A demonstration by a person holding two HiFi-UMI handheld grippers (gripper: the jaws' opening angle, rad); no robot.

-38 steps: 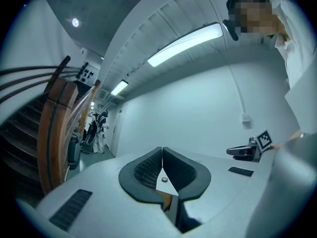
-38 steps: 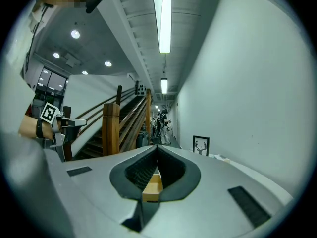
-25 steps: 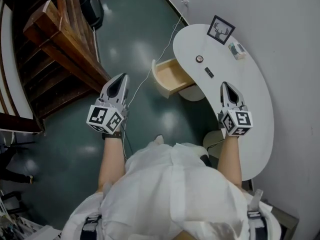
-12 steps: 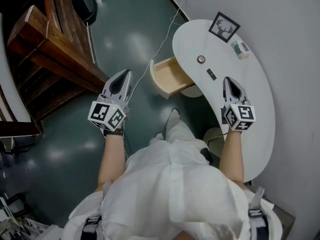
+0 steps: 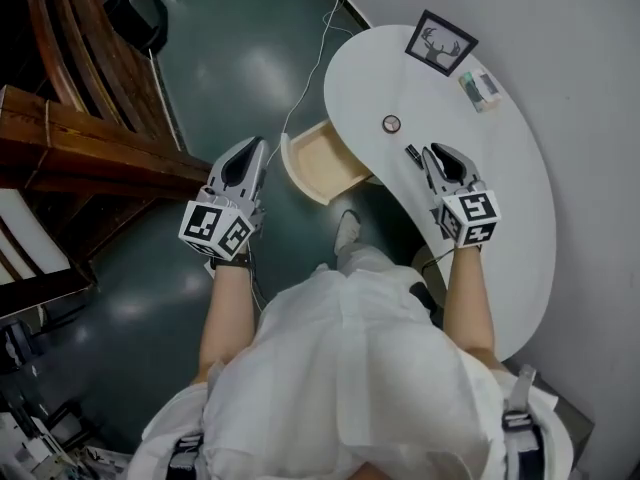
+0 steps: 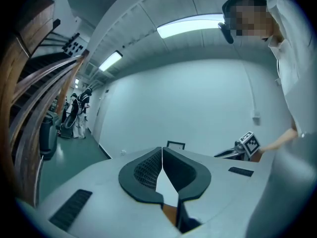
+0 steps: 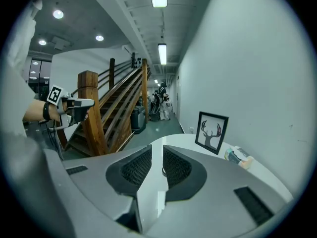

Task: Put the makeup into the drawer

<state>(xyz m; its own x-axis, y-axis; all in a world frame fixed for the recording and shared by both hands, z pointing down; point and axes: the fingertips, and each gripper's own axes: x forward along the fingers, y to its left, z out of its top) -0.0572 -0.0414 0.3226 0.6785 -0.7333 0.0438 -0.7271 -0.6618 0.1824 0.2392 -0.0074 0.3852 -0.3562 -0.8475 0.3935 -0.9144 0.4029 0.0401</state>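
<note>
A small round compact (image 5: 391, 124) and a short black makeup stick (image 5: 413, 155) lie on the white curved table (image 5: 500, 198). The wooden drawer (image 5: 318, 163) stands pulled out at the table's left edge, and nothing shows inside it. My right gripper (image 5: 435, 152) hovers over the table just right of the black stick. Its jaws are opening, a narrow gap shows in the right gripper view (image 7: 157, 157), and nothing is between them. My left gripper (image 5: 254, 148) hangs over the floor left of the drawer, shut and holding nothing (image 6: 161, 155).
A framed deer picture (image 5: 440, 42) and a small packet (image 5: 483, 88) sit at the table's far end. A cable (image 5: 300, 98) runs across the dark green floor. A wooden staircase (image 5: 90, 138) rises at the left. A round stool (image 5: 430, 263) stands under the table.
Both grippers have moved forward. The right one has come in over the table beside the black stick. The left one now hangs nearer the drawer.
</note>
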